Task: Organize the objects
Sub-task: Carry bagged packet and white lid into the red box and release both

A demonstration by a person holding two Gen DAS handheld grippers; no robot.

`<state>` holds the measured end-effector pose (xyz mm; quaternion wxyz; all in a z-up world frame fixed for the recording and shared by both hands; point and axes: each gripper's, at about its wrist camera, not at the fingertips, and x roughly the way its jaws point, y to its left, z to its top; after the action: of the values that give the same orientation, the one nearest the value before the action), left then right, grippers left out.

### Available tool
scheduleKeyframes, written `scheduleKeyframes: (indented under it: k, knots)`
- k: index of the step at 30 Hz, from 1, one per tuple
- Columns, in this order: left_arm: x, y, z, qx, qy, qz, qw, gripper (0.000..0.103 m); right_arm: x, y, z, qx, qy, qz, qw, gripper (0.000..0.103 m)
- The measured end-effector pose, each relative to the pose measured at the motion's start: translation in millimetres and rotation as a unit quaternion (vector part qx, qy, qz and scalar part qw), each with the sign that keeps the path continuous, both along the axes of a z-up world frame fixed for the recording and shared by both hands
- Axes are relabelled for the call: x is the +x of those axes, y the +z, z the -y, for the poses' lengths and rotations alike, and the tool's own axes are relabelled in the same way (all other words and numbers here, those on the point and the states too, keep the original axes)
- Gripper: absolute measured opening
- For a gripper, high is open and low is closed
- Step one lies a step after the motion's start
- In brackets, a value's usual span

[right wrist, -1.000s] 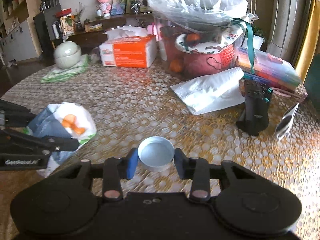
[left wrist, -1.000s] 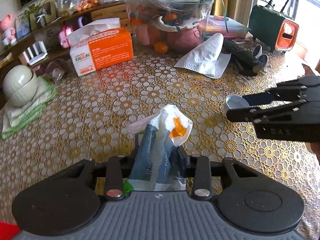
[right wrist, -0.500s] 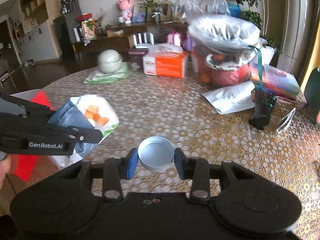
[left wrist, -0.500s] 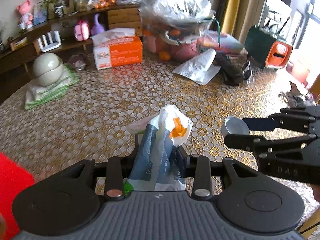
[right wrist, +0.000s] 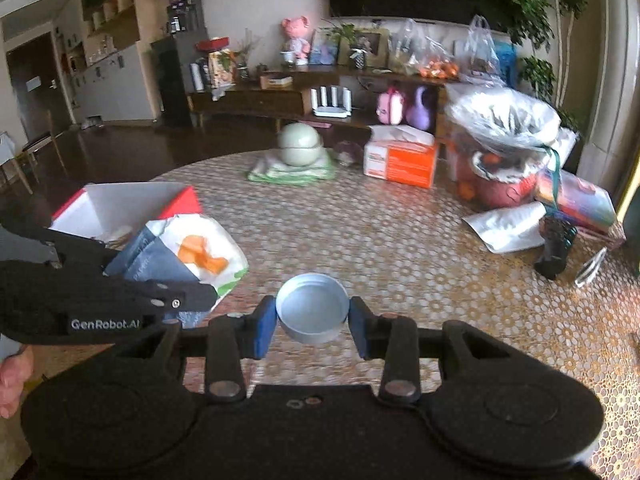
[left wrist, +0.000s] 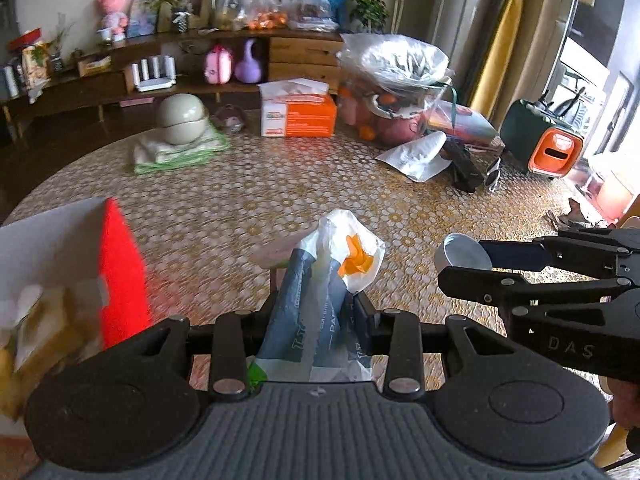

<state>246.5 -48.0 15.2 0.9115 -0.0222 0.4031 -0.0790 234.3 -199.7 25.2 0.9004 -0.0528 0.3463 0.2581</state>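
Note:
My left gripper (left wrist: pixel 316 312) is shut on a crumpled plastic packet (left wrist: pixel 320 292), white and grey-blue with an orange print, held above the table. It also shows in the right wrist view (right wrist: pixel 180 256). My right gripper (right wrist: pixel 312 320) is shut on a small round silver tin lid (right wrist: pixel 312 306), held up with its hollow side toward the camera; it shows in the left wrist view (left wrist: pixel 464 258) at the right. A red box (right wrist: pixel 120 208) with a white inside stands open at the table's near left, beside the left gripper (right wrist: pixel 120 304).
A round table with a gold-patterned cloth (left wrist: pixel 280 200) carries a green-white bowl on folded cloths (left wrist: pixel 180 124), an orange tissue box (left wrist: pixel 298 114), a bagged fruit basket (left wrist: pixel 396 92), a white pouch (left wrist: pixel 416 156) and a black object (left wrist: pixel 464 164) at the far side.
Both grippers have pulled back and up from the table with their loads. The red box has come into view at the left.

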Motion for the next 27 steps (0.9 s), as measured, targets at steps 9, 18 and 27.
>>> scheduleKeyframes:
  k: [9,18,27]
  knots:
    - [-54,20,-46,-0.006,0.03,0.021,0.9993,0.036,-36,15,-53,-0.003,0.04,0.014,0.999,0.038]
    - [-87,26,-103,-0.013,0.076,0.03,0.9966,0.036,-54,17,-113,-0.011,0.077,0.019,0.997,0.038]
    - [-104,24,-164,-0.023,0.135,0.035,0.9899,0.036,-54,14,-172,-0.014,0.113,0.018,0.993,0.038]
